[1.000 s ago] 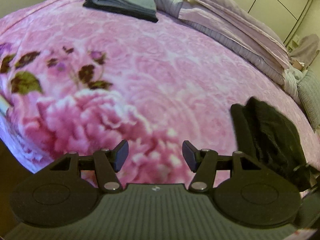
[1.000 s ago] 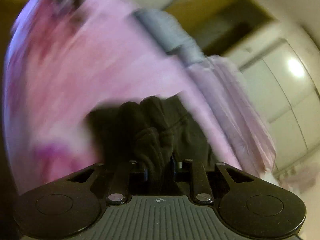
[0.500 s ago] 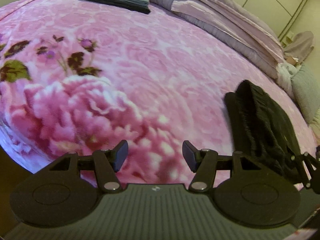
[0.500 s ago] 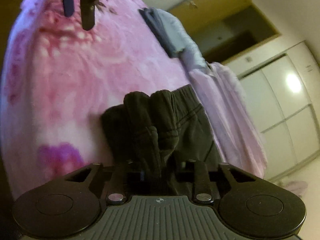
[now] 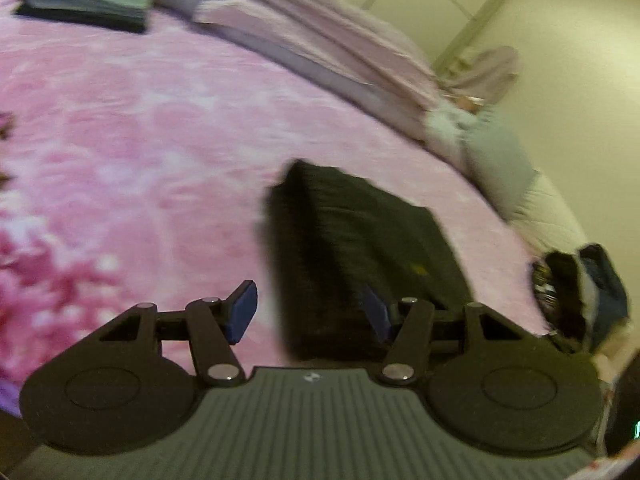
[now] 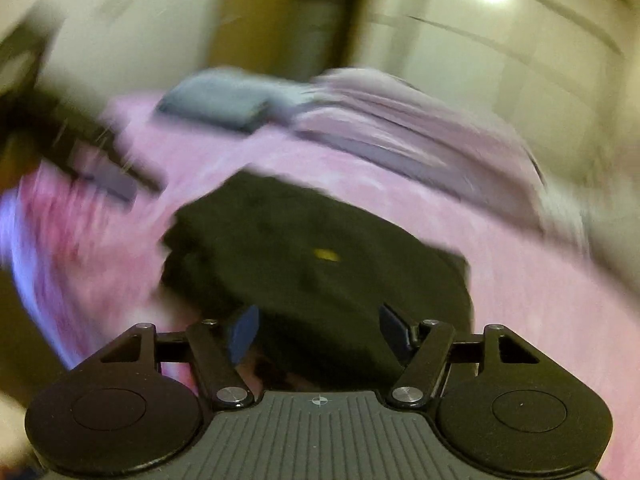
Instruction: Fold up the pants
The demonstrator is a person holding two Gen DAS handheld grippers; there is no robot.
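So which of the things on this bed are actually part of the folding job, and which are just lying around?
Part of the job:
- black pants, folded into a bundle on the pink blanket
- left gripper, open
- right gripper, jaws just opened, nothing gripped

Just lying about:
- folded grey clothes at the far edge
- lilac bedding
- grey cushion

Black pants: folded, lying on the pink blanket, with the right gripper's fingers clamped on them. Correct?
Not quite. The black pants lie folded on the pink blanket, but the right gripper has just opened; the right wrist view shows its fingers apart, not clamped on the fabric.
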